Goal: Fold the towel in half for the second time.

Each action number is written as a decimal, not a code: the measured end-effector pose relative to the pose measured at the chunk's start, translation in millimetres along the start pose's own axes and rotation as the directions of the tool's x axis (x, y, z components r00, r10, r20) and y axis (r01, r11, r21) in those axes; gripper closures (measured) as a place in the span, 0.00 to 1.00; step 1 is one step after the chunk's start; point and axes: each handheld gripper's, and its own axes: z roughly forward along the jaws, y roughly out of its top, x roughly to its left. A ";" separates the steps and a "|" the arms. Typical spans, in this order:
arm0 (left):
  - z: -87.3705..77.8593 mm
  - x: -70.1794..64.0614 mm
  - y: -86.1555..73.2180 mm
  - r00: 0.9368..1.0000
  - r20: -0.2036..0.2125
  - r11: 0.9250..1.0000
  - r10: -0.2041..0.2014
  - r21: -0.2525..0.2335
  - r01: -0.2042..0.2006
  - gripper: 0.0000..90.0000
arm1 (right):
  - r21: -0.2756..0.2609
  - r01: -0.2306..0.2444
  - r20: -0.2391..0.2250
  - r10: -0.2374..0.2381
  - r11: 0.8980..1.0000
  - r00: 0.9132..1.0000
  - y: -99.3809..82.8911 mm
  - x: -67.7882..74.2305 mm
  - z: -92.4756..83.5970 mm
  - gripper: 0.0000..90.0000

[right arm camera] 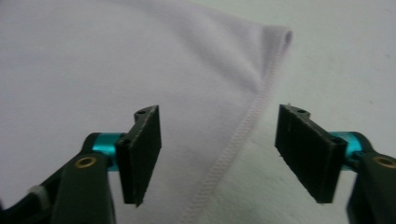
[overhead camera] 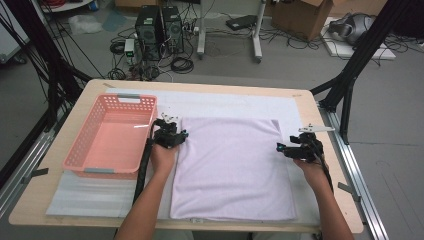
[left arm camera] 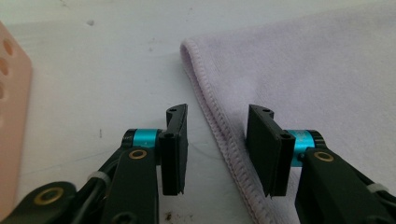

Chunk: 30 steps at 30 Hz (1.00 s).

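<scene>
A pale lilac towel (overhead camera: pixel 232 167) lies flat on the white mat (overhead camera: pixel 225 102). My left gripper (overhead camera: pixel 179 135) sits at the towel's left edge, close to its far left corner. In the left gripper view the left gripper (left arm camera: pixel 217 149) is open, and the hemmed edge of the towel (left arm camera: pixel 317 79) runs between the jaws without the pads pressing on it. My right gripper (overhead camera: pixel 284 148) sits at the towel's right edge near the far right corner. In the right gripper view the right gripper (right arm camera: pixel 217 154) stands open astride the stitched hem of the towel (right arm camera: pixel 116 60).
A pink plastic basket (overhead camera: pixel 80 145) stands on the mat just left of my left hand, and its wall (left arm camera: pixel 11 116) also shows in the left gripper view. The table's right edge lies close behind my right hand. Computers and cables lie on the floor beyond the table.
</scene>
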 end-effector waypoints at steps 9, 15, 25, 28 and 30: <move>1.2 -3.1 -0.7 0.996 0.083 0.999 0.038 0.008 -0.039 0.84 | 0.081 -0.072 0.047 0.068 0.994 0.997 3.5 -6.3 29.6 0.62; 1.3 0.3 -0.3 0.990 0.103 0.995 -0.097 0.025 0.095 0.94 | 0.052 -0.193 -0.009 0.194 0.980 0.981 0.1 -17.5 29.9 0.94; -18.2 -2.2 9.6 0.986 0.115 0.989 -0.123 -0.066 0.131 0.95 | -0.030 -0.171 -0.015 0.171 0.985 0.985 5.4 -17.8 10.8 0.96; -26.9 -5.2 12.4 0.986 0.125 0.989 -0.113 -0.085 0.124 0.95 | -0.049 -0.157 -0.020 0.156 0.986 0.988 6.3 -16.1 0.7 0.96; -34.1 -6.0 14.5 0.985 0.134 0.987 -0.109 -0.100 0.123 0.95 | -0.061 -0.156 -0.028 0.155 0.986 0.988 6.6 -14.8 -5.1 0.96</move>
